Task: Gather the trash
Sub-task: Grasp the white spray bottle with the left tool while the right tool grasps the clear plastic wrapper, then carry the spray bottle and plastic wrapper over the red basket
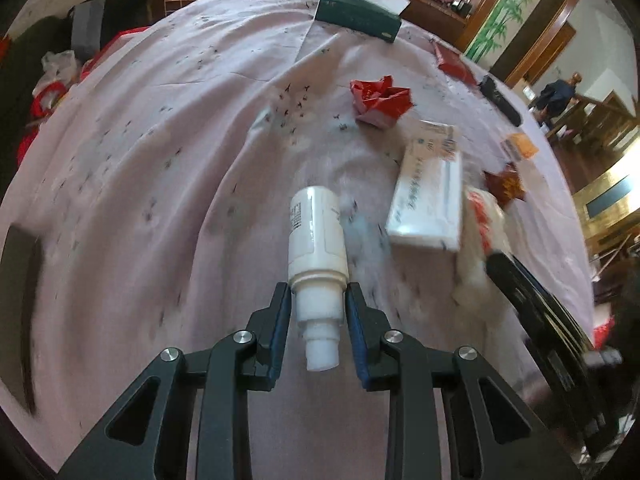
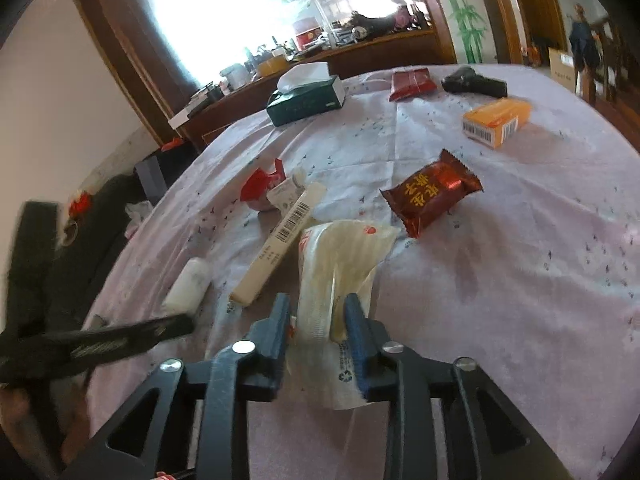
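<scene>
- Clenched on the stepped neck of a white plastic bottle (image 1: 316, 236), the left claw (image 1: 318, 312) grips it with both blue pads, the bottle's body pointing away over the lilac printed cloth of the surface (image 1: 160, 160).
- Ahead and to the right of that claw lies a white carton (image 1: 430, 200); farther ahead sits a crumpled red wrapper (image 1: 380, 98), and a dark green tissue box (image 1: 356, 18) rests at the far edge.
- Pinched between the pads of the right claw (image 2: 318, 328) is a crumpled translucent plastic wrapper (image 2: 340, 272), part of it trailing back under the claw.
- Just ahead and left of the right claw lies a long cream box (image 2: 280, 240) with a barcode; ahead and right, a dark red snack packet (image 2: 432, 196).
- Farther off beyond it stand an orange box (image 2: 496, 120), a red packet (image 2: 412, 84) and a black object (image 2: 474, 82).
- Left of the right claw, blurred, the other claw appears at the bottle's end.
</scene>
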Demonstrator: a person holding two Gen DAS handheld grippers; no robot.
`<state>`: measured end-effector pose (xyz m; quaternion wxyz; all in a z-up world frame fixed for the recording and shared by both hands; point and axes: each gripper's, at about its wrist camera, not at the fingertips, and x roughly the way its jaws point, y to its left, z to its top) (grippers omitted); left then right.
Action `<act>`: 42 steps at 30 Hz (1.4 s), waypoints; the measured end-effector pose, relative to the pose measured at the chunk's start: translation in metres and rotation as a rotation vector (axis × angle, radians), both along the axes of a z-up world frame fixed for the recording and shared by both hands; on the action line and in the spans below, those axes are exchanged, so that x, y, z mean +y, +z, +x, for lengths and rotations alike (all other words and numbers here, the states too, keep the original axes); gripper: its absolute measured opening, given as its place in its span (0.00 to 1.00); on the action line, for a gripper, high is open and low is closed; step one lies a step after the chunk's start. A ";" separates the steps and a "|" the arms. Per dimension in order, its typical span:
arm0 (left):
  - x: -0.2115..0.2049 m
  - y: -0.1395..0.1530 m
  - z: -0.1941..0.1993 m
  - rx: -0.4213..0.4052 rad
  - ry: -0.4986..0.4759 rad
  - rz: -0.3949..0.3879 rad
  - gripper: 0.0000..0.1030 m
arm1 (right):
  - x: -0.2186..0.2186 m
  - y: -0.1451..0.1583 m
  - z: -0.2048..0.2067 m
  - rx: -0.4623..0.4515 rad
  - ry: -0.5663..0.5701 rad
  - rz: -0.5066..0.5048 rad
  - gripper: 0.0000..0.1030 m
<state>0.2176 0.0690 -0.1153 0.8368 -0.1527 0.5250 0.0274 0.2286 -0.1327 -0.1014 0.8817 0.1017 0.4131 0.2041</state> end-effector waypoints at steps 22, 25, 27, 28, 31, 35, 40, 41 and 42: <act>-0.031 0.023 -0.063 -0.100 -0.083 -0.019 0.66 | -0.090 0.111 -0.149 -0.250 -0.143 0.149 0.14; -0.032 0.008 -0.053 -0.073 -0.070 0.014 0.64 | -0.091 0.116 -0.159 -0.262 -0.135 0.163 0.14; -0.031 -0.002 -0.047 -0.035 -0.063 0.011 0.55 | -0.092 0.118 -0.165 -0.269 -0.136 0.158 0.14; -0.031 -0.005 -0.045 -0.026 -0.066 0.014 0.52 | -0.093 0.119 -0.167 -0.270 -0.134 0.159 0.14; -0.033 -0.017 -0.042 0.008 -0.075 0.049 0.43 | -0.098 0.118 -0.169 -0.271 -0.143 0.168 0.14; -0.036 -0.017 -0.043 -0.015 -0.076 0.095 0.28 | -0.103 0.115 -0.171 -0.264 -0.152 0.182 0.14; -0.037 -0.003 -0.053 -0.076 -0.077 0.053 0.28 | -0.113 0.115 -0.175 -0.270 -0.168 0.193 0.14; -0.040 0.005 -0.058 -0.103 -0.085 0.049 0.28 | -0.116 0.116 -0.176 -0.274 -0.173 0.194 0.14; -0.044 0.011 -0.060 -0.122 -0.091 0.042 0.28 | -0.119 0.117 -0.179 -0.279 -0.180 0.195 0.14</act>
